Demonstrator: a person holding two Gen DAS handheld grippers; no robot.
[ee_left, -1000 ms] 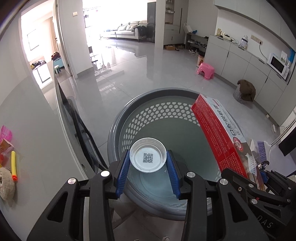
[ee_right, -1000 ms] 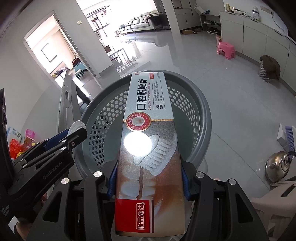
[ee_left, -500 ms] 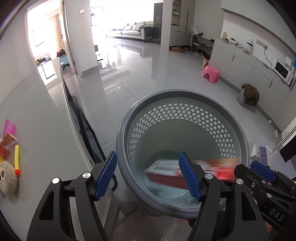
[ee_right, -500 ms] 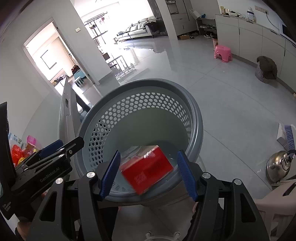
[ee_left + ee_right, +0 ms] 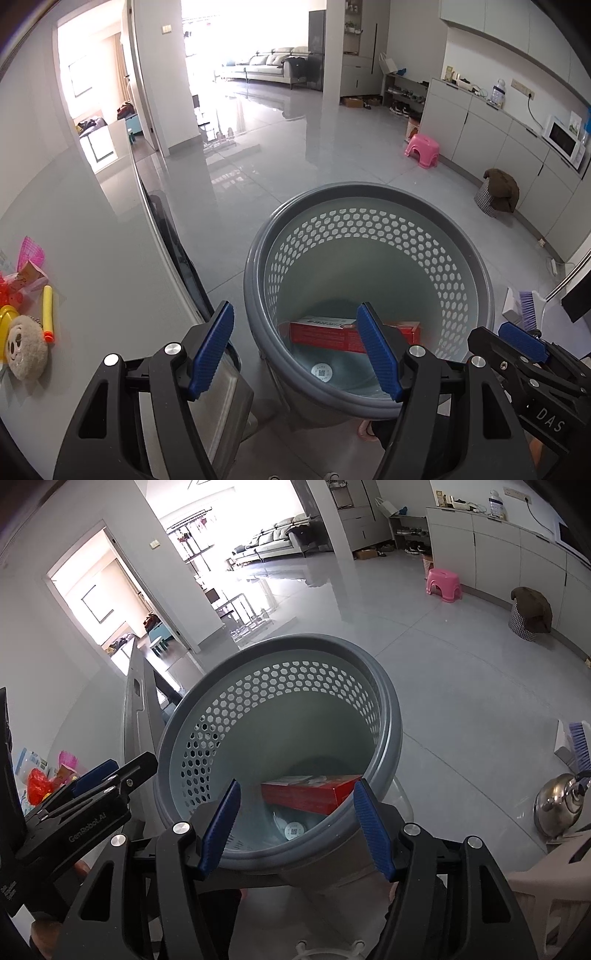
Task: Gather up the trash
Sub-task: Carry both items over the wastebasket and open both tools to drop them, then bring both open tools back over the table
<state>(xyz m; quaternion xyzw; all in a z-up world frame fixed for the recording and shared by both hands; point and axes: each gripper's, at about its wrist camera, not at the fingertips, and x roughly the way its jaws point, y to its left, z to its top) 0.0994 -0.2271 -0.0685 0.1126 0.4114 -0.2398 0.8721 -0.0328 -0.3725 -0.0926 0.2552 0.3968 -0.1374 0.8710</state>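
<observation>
The left claw [image 5: 295, 350] is wide open and holds nothing; its two blue pads [image 5: 210, 349] stand far apart above the near rim of the gray bin [image 5: 369, 229]; the right claw [image 5: 295, 825] is wide open too and it also holds nothing; its blue pads [image 5: 371, 829] sit over the near edge of the same bin [image 5: 280, 653].

The bin is round, with little holes all around its upper wall; it stands on the shiny gray floor [image 5: 295, 155], just beside the edge of a white table [image 5: 92, 258].

The trash is down in the bottom of the bin; a red box [image 5: 325, 334] lies flat on its side there, and in the right claw's view the same red box [image 5: 306, 794] lies across the bottom; a small round white lid [image 5: 321, 371] with a square black code on it lies flat next to the box, a bit nearer to the claws; the right view shows the lid [image 5: 293, 829] too, close to the box.

On the table, at the far left, lie a fuzzy round toy [image 5: 27, 349], a yellow stick [image 5: 47, 314] and some pink and red wrappers [image 5: 27, 266]; a pink stool [image 5: 423, 149] stands far off by the cupboards; a shiny kettle [image 5: 559, 805] sits at the right in the right view.
</observation>
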